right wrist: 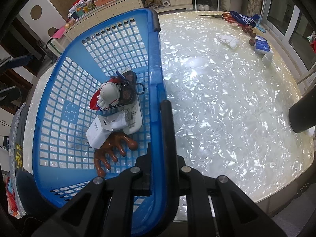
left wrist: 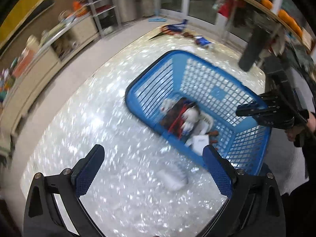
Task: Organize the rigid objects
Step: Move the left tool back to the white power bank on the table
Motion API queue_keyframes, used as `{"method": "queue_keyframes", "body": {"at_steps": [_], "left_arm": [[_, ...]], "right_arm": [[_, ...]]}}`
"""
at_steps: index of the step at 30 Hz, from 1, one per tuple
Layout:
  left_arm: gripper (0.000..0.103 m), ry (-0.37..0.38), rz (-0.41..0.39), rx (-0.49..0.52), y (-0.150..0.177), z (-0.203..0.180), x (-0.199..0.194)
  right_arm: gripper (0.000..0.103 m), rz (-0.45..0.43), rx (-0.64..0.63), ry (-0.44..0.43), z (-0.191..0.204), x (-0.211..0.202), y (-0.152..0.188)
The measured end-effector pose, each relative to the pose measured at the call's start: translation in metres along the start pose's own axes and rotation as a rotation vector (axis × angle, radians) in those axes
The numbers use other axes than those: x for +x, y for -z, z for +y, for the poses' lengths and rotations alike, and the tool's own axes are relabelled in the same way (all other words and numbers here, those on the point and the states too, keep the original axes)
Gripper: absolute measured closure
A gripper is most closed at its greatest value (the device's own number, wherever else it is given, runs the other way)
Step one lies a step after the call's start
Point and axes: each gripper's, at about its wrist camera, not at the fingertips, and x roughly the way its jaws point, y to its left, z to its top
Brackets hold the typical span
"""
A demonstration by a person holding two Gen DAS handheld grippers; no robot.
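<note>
Two grippers are under my control. My left gripper (left wrist: 153, 167) hangs above the shiny table (left wrist: 79, 118) with its jaws spread wide and nothing between them; through the gap I see only tabletop and a blurred white object (left wrist: 173, 177). From there the blue basket (left wrist: 150, 73) sits at about one o'clock. My right gripper (right wrist: 158, 130) is clamped on the basket's rim (right wrist: 156, 63), one finger inside the wall and one outside.

Inside the basket, at ten o'clock from my right fingers, lies a small heap: an astronaut figure (right wrist: 108, 96) on a dark mesh pouch (right wrist: 128, 90), a white charger (right wrist: 98, 132), a white power strip (right wrist: 134, 122) and a brown antler-shaped piece (right wrist: 114, 148).

At one o'clock, along the table's far edge, I see scissors (right wrist: 219, 16), a blue sock (right wrist: 243, 18), a white cloth (right wrist: 229, 39) and a tissue pack (right wrist: 261, 46).
</note>
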Motion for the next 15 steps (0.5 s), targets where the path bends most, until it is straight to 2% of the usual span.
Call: {"method": "queue_keyframes", "body": {"at_steps": [5, 9, 15], "left_arm": [[0.003, -0.028, 0.040, -0.110, 0.029, 0.021, 0.013], [0.003, 0.003, 0.077, -0.223, 0.055, 0.032, 0.038], [0.003, 0.016, 0.116, -0.306, 0.085, 0.027, 0.074]], "right_arm": [[0.093, 0.002, -0.003, 0.006, 0.001, 0.001, 0.000], [0.093, 0.004, 0.001, 0.007, 0.000, 0.002, -0.001], [0.093, 0.011, -0.001, 0.014, 0.002, 0.003, -0.002]]}}
